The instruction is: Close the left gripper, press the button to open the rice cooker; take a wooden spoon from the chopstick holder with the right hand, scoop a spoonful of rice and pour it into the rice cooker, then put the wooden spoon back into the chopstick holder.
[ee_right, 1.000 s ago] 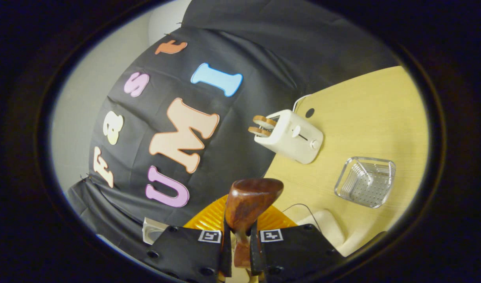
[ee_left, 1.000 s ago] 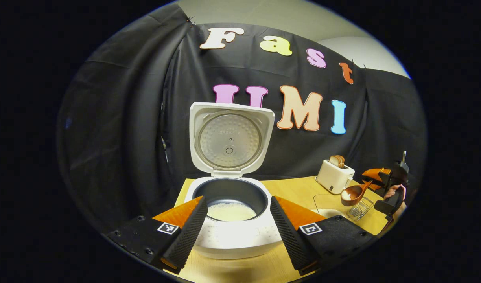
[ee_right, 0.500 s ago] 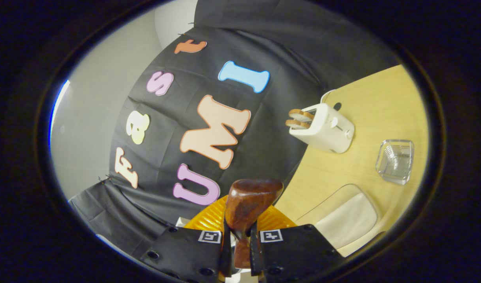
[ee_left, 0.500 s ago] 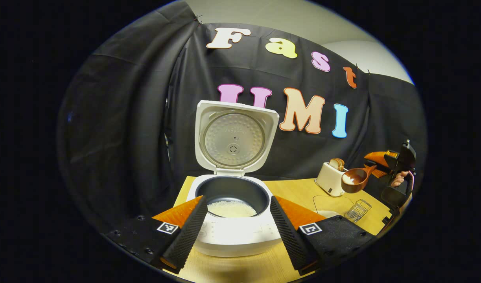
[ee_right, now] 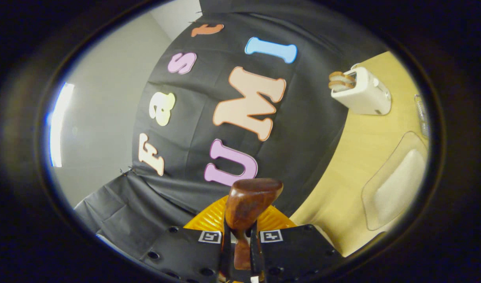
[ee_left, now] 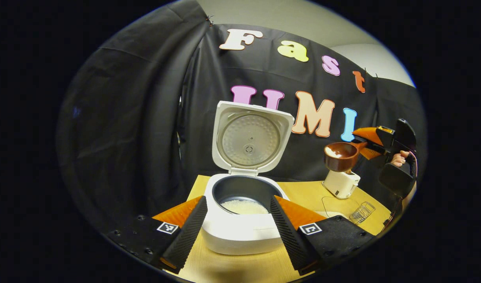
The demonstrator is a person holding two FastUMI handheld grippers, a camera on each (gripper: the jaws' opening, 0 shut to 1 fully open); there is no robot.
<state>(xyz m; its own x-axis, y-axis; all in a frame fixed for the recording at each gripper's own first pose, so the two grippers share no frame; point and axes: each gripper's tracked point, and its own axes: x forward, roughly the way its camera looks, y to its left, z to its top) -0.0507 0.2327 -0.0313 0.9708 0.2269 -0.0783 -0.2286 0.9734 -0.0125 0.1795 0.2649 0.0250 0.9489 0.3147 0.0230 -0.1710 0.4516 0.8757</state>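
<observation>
The white rice cooker [ee_left: 240, 236] stands open with its lid [ee_left: 250, 139] upright and some rice in the dark pot [ee_left: 244, 205]. My left gripper [ee_left: 237, 201] is open just in front of it, one finger on each side of the cooker's front. High at the right, my right gripper [ee_left: 372, 142] is shut on the handle of the wooden spoon [ee_left: 340, 155], whose bowl carries white rice above the toaster. In the right gripper view the spoon [ee_right: 251, 200] sticks up between the fingers of that gripper [ee_right: 240, 240]. The chopstick holder [ee_left: 362, 212] stands on the table at the right.
A white toaster [ee_left: 340, 184] with bread stands at the back right of the wooden table [ee_left: 303, 192]; it also shows as the toaster [ee_right: 363, 94] in the right gripper view. A clear tray of rice [ee_right: 395, 181] lies near the holder [ee_right: 421, 114]. A hand [ee_left: 399, 159] holds the right gripper.
My right gripper has lifted the loaded spoon well above the table and carried it towards the cooker. The left gripper stays open and has shifted a little to the left.
</observation>
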